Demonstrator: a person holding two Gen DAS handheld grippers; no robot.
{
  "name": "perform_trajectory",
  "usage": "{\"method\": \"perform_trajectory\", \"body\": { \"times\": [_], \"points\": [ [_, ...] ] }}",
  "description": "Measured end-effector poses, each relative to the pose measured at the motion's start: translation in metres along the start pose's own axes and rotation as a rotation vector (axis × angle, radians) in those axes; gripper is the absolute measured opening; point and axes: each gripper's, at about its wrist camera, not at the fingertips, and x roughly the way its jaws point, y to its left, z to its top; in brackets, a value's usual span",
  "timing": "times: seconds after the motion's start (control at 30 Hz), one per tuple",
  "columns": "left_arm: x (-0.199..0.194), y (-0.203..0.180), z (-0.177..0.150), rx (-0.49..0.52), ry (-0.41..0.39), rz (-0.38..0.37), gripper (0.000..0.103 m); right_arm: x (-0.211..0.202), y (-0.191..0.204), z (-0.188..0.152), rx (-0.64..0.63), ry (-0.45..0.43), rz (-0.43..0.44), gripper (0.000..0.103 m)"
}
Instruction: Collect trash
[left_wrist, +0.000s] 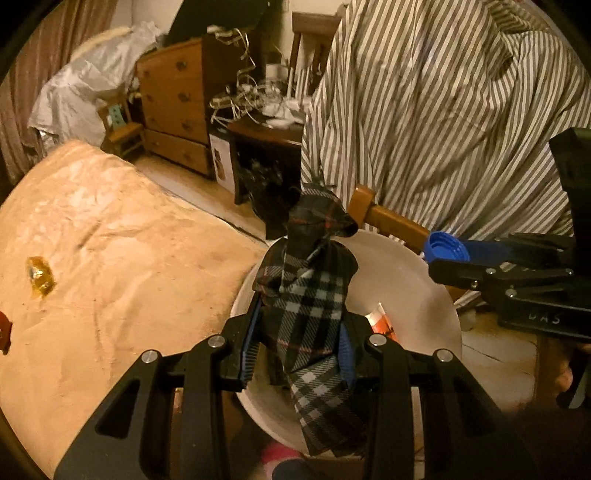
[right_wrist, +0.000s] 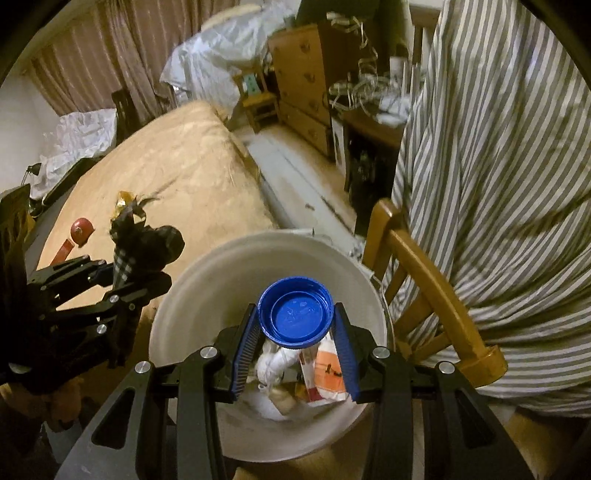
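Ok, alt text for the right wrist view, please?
The right gripper holds a round blue plastic lid over a white plastic bin holding paper scraps. At left, the left gripper grips a crumpled dark plaid cloth beside a tan bed.

Plaid cloth scrap (left_wrist: 308, 295): dark, crumpled, upright, pinched above the white bin (right_wrist: 192, 295). Blue cap (right_wrist: 295, 314): round, hollow side showing, clamped over the bin. Bin holds an orange-white packet (right_wrist: 327, 373) and white wad (right_wrist: 275, 365).
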Motion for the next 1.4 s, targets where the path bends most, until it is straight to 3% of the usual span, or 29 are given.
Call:
{"method": "perform_trajectory", "body": {
  "times": [0.13,0.4,1.0,1.03,1.13,1.4],
  "points": [
    [0.019,0.001,0.007,0.004,0.061,-0.017,0.034,0.020,-0.012,0.005,0.024,0.064,0.022,0.042],
    [0.042,0.000,0.012,0.019,0.128,-0.019,0.034,0.032,-0.016,0.002,0.019,0.112,0.029,0.042],
    [0.049,0.001,0.011,0.018,0.132,-0.003,0.035,0.045,-0.013,-0.005,0.025,0.126,0.042,0.042],
    [0.049,0.001,0.010,0.020,0.130,0.000,0.039,0.046,-0.013,-0.005,0.026,0.124,0.042,0.042],
    [0.045,0.001,0.010,0.027,0.108,0.026,0.069,0.046,-0.013,-0.004,0.039,0.111,0.049,0.057],
    [0.042,0.007,0.008,0.012,0.100,0.042,0.072,0.040,-0.009,-0.003,0.044,0.089,0.070,0.058]
  ]
}}
